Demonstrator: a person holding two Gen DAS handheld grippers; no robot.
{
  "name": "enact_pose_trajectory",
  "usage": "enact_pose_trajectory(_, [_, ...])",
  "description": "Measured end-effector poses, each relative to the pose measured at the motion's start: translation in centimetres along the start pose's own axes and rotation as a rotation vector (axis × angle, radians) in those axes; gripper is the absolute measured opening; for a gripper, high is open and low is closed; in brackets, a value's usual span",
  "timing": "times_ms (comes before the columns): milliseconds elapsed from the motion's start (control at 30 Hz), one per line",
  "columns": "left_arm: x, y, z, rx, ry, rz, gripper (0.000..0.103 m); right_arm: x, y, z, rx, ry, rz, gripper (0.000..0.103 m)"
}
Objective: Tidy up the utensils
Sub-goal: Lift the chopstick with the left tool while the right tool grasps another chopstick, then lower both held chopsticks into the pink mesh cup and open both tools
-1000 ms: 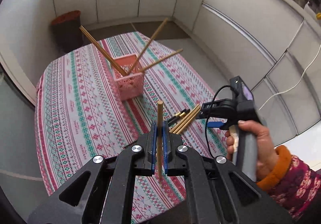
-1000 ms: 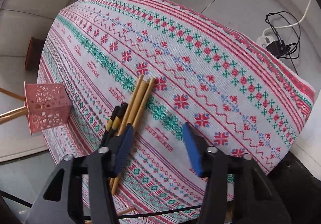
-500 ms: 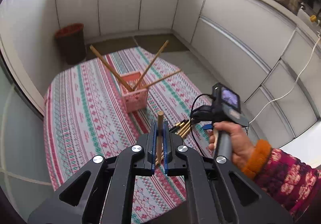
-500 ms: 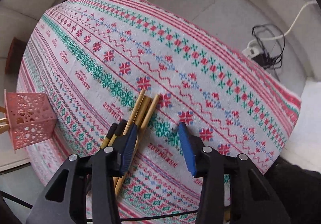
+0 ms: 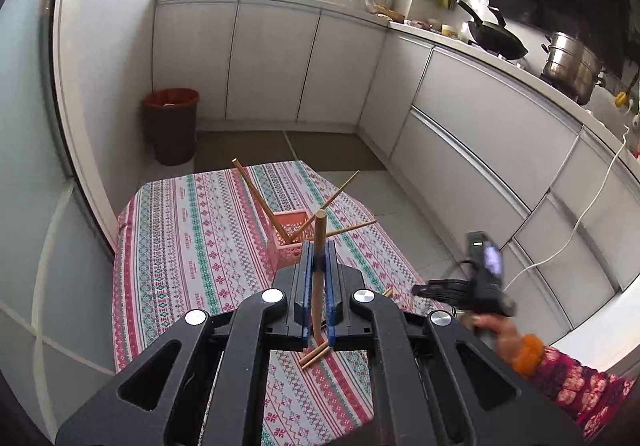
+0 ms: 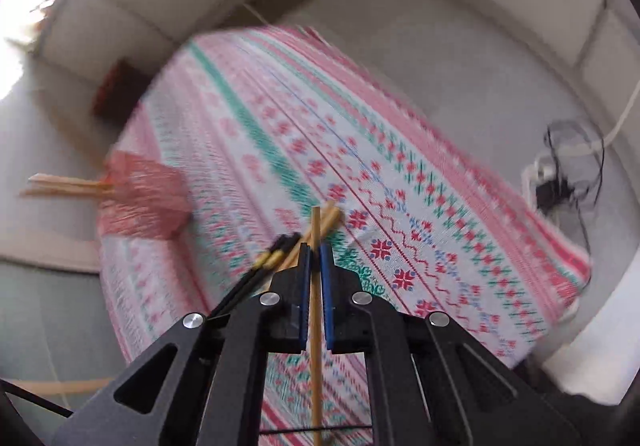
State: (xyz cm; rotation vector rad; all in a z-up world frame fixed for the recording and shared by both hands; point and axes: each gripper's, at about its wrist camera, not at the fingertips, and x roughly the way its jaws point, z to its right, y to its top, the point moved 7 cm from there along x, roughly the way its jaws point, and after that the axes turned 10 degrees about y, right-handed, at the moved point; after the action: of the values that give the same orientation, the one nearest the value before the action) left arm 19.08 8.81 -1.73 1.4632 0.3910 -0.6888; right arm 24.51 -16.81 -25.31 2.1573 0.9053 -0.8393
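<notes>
Currently:
Left gripper: blue pads clamped on one light wooden chopstick, held upright above the patterned tablecloth.
Right gripper: jaws closed on a thin bamboo chopstick.
Remaining chopsticks: lying on the cloth, beside black gold-banded chopsticks.
Pink perforated basket: holds three slanting chopsticks.

My left wrist cam sits high above the near table edge, tilted moderately down, facing across the patterned tablecloth toward the corner cabinets. My right wrist cam looks steeper down and closer, blurred. Both share the cloth, the pink basket and the loose chopsticks.
</notes>
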Motion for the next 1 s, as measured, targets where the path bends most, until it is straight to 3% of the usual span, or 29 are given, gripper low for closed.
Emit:
enact_pose_trajectory(267, [0.0, 1.0, 0.7, -0.036, 0.016, 0.022, 0.005, -10.2, 0.1, -4.4, -0.199, 0.071, 0.154, 0.005])
enact_pose_trajectory(500, [1.1, 4.2, 1.2, -0.091, 0.053, 0.068, 0.005, -19.1, 5.5, -9.4, -0.306, 0.11, 0.394, 0.005])
enact_pose_trajectory(633, [2.8, 6.3, 0.8, -0.128, 0.105, 0.097, 0.005, -22.2, 9.2, -13.1, -0.339, 0.176, 0.474, 0.005])
enact_pose_trajectory(800, [6.0, 8.7, -0.4, -0.187, 0.165, 0.125, 0.005, -24.3, 11.8, -18.1, -0.388, 0.265, 0.513, 0.005])
enact_pose_trajectory(1000, [10.3, 9.2, -1.2, -0.194, 0.22, 0.103, 0.005, -23.6, 12.2, -23.6, -0.463, 0.332, 0.478, 0.005])
